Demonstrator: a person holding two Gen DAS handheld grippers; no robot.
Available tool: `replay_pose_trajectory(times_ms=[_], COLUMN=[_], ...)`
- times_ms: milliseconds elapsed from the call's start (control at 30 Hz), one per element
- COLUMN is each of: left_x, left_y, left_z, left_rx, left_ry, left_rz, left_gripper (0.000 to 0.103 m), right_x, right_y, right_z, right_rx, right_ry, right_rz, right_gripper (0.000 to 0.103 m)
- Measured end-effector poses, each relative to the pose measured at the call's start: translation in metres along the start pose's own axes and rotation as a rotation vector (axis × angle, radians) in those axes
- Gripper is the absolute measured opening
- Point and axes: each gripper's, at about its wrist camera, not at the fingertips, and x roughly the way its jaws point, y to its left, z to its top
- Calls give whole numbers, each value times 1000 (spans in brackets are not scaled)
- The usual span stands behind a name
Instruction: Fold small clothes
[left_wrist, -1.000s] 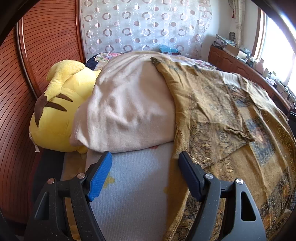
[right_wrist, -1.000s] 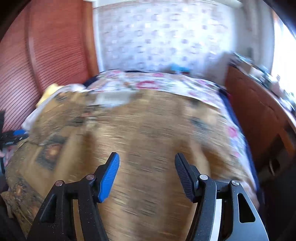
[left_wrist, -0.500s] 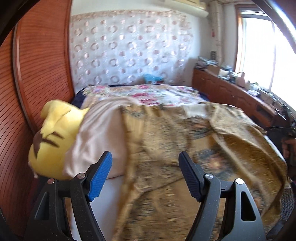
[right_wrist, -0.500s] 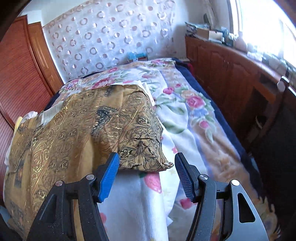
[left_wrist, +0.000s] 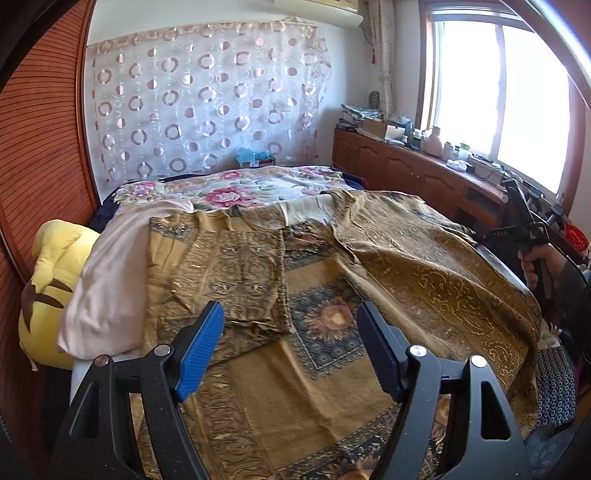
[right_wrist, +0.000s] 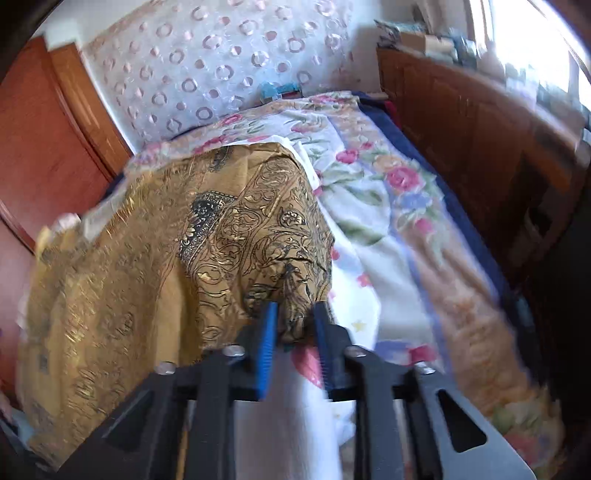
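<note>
gold patterned garment (left_wrist: 369, 280) lies spread over the bed (right_wrist: 373, 236), its long axis running across from the pink cloth (left_wrist: 110, 280) and yellow plush (left_wrist: 48, 291) side toward the window side. right gripper (right_wrist: 293, 325) has just been closing and its jaws now pinch the garment's far corner. left gripper (left_wrist: 290, 343) hovers with jaws spread and empty above the near middle, so the folded-over flap (left_wrist: 229, 273) just ahead lies nearest it.

Bed (left_wrist: 110, 206) carries a floral sheet (left_wrist: 236, 184) at twelve o'clock, gold patterned cloth (left_wrist: 303, 387) centre, yellow plush (left_wrist: 51, 280) at nine.
</note>
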Motion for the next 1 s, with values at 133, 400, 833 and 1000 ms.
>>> replay_pose_trajectory(times_ms=[133, 400, 833, 1000], left_x=[0, -4, -23, -24], left_y=[-4, -4, -13, -12], left_z=[-2, -5, -2, -4], left_rx=[3, -3, 11, 5], left_ry=[2, -2, -43, -43], left_rz=[1, 4, 1, 5], left_gripper=[75, 75, 75, 75], right_x=[-13, -48, -28, -32], right_y=[17, 63, 124, 122], right_z=[4, 12, -39, -48], right_rx=[-67, -202, -343, -348], right_ry=[-55, -209, -115, -95], right_rz=[-64, 15, 135, 153], right_gripper=[6, 6, 6, 10])
